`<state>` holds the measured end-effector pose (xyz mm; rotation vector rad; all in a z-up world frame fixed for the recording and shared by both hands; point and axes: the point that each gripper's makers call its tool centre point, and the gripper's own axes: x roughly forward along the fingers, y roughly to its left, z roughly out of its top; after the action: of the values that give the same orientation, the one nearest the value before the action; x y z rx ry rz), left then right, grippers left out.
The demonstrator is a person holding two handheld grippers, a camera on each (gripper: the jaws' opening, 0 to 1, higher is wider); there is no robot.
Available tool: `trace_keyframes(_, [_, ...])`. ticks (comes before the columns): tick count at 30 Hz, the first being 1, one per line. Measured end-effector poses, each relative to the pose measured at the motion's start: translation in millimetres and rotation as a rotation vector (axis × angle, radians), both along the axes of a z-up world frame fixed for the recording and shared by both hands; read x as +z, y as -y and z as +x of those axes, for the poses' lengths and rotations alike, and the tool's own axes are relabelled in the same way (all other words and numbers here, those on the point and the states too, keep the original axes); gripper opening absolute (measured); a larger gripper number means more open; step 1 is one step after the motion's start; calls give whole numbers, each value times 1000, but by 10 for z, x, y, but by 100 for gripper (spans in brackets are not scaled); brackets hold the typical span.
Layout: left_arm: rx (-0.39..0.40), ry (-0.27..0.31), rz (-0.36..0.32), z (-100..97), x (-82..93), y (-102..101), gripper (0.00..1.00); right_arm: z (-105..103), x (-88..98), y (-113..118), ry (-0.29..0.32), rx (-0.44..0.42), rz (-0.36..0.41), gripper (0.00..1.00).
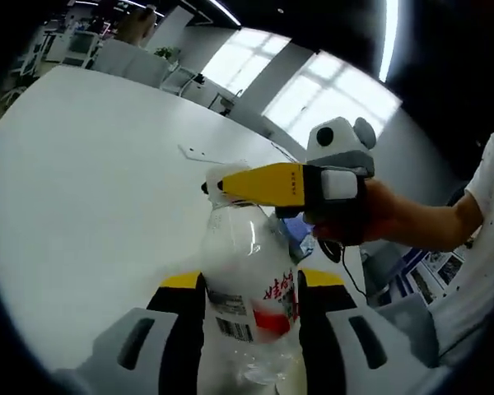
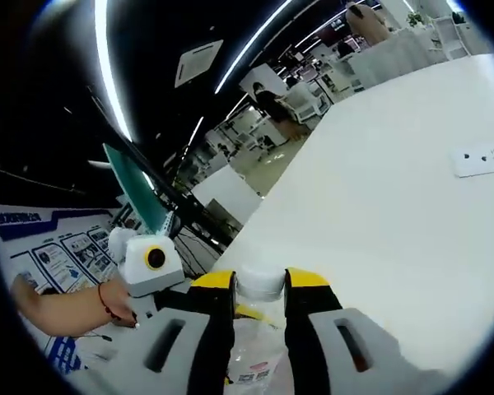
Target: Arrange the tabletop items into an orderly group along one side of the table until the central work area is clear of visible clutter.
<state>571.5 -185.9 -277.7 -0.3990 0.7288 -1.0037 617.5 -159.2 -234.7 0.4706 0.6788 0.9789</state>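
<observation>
A clear plastic bottle (image 1: 251,284) with a red-and-white label and a barcode stands between the jaws of my left gripper (image 1: 251,278), which is shut on its body. From the right in the left gripper view comes my right gripper (image 1: 218,186), its yellow jaws closed at the bottle's top. In the right gripper view my right gripper (image 2: 261,280) grips the white cap (image 2: 261,285), with the bottle's body (image 2: 251,358) below it. The bottle is held above the white table (image 1: 90,164).
A white power strip (image 1: 202,152) (image 2: 482,160) lies flat on the table (image 2: 395,206) beyond the bottle. A person's hand (image 1: 395,216) holds the right gripper; another hand (image 2: 66,311) shows at lower left. Desks, chairs and people stand past the table's far edge.
</observation>
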Motion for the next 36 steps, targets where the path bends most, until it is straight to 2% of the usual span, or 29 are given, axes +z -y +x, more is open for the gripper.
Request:
trace_keyframes(6, [-36, 27, -33, -25, 70, 27, 42, -34, 91, 8, 43, 15, -25, 20])
trace_keyframes(22, [-87, 127, -10, 40, 196, 249, 40, -52, 333, 186, 192, 42, -107, 19])
trace_keyframes(28, [-100, 181, -28, 96, 318, 376, 40, -18, 461, 315, 250, 30, -119, 19])
trace_keyframes(36, [-140, 291, 29, 200, 374, 498, 40, -5, 558, 454, 332, 34, -161, 19])
